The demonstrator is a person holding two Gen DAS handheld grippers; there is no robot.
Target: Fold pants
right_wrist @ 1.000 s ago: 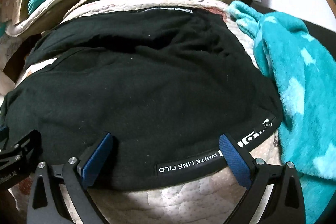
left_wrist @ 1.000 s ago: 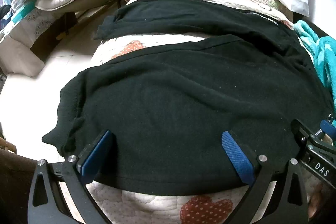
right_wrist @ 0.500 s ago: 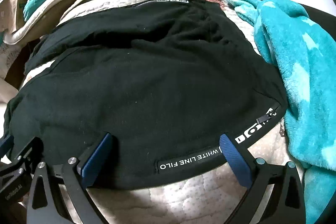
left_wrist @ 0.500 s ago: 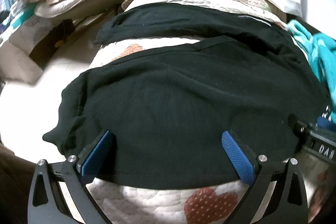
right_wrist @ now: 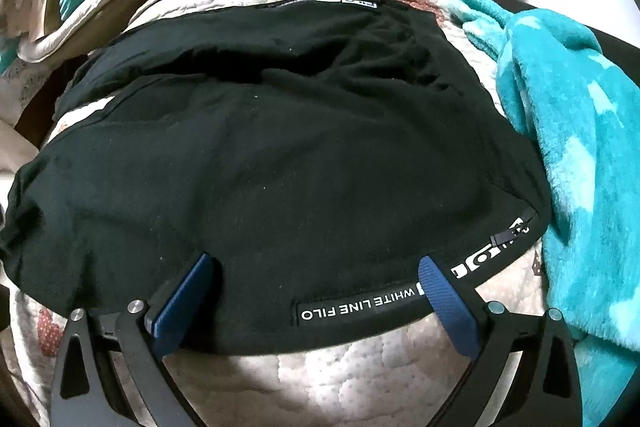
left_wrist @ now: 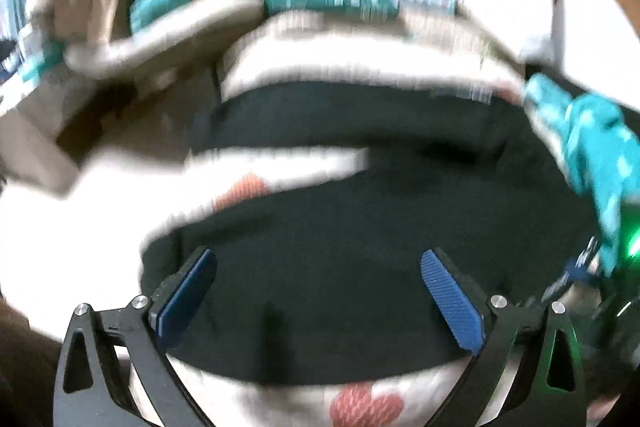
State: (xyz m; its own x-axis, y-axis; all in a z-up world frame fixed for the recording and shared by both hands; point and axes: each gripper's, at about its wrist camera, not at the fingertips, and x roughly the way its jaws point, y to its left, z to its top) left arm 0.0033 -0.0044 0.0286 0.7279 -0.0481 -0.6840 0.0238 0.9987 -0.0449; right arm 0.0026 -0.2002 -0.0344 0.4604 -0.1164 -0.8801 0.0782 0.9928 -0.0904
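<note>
A teal blanket (right_wrist: pixel 568 131) crowds the black pants (right_wrist: pixel 280 131) on the quilt (right_wrist: pixel 340 379); both my grippers' fingers (right_wrist: pixel 448 307) hover spread wide, released, over the pants' near edge.

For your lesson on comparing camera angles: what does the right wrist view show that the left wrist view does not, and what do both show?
Right wrist only: the waistband lettering and the zipper pull. Left wrist only: a green light at the right edge and a red heart patch; this view is blurred. Both: the black pants, the quilt, the teal blanket, and an open gripper.
</note>
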